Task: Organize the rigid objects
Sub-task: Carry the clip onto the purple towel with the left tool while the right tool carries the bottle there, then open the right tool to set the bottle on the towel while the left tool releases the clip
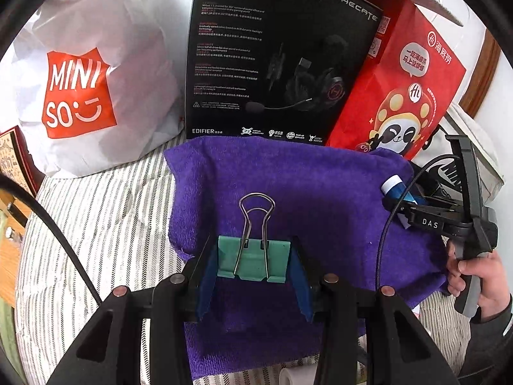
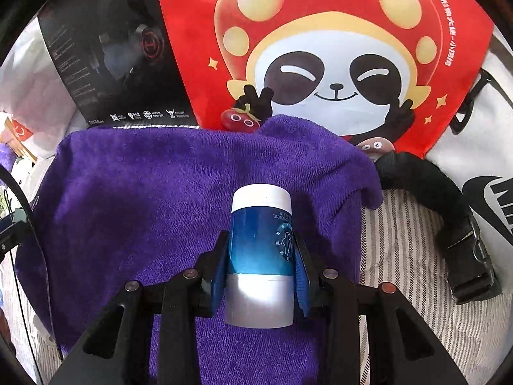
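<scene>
Binder clip point(image 1: 253, 261) and blue bottle point(image 2: 261, 250), pinched in our left gripper point(image 1: 253, 266) and right gripper point(image 2: 261, 263), hang over the purple towel point(image 1: 320, 186), clip at its 6 o'clock, bottle toward 3, seemingly for laying down apart.

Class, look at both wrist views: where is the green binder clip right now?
In the left wrist view, the green binder clip sits low and central, clamped in the left gripper above the purple towel.
</scene>
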### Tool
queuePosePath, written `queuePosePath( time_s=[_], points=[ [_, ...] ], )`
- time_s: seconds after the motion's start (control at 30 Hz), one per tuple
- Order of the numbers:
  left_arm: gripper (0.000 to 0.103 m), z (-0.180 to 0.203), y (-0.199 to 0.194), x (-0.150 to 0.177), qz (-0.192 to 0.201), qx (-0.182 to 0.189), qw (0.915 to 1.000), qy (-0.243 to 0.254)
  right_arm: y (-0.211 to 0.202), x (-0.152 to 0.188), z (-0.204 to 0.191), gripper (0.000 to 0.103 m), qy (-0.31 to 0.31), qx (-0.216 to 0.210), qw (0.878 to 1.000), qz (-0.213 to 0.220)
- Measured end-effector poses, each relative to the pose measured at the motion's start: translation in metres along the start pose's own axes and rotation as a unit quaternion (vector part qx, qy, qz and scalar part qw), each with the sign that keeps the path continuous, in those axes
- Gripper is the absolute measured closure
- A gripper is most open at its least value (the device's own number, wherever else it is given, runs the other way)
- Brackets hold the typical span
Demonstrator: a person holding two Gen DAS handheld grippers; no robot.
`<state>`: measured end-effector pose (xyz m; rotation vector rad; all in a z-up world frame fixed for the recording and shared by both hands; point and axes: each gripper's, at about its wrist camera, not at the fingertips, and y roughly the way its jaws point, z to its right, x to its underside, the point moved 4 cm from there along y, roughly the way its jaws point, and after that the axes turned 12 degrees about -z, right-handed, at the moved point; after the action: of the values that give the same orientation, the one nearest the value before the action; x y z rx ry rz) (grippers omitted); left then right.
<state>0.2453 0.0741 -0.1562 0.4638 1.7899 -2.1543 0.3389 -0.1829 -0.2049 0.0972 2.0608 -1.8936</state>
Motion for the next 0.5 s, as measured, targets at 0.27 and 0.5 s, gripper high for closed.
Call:
queuePosePath(
  time_s=[0.27, 0.5],
  points=[
    [0.063, -0.001, 0.005, -0.002, -0.007, 0.008, 0.9999, -0.004, 0.000, 0.000, -0.003, 0.051, -0.010, -0.018, 1.000, -0.005],
    [0.063, -0.003, 0.007, -0.002, -0.007, 0.010, 0.9999, -0.009, -0.015, 0.013, -0.002, 0.049, -0.005, -0.012, 1.000, -0.009]
  ],
)
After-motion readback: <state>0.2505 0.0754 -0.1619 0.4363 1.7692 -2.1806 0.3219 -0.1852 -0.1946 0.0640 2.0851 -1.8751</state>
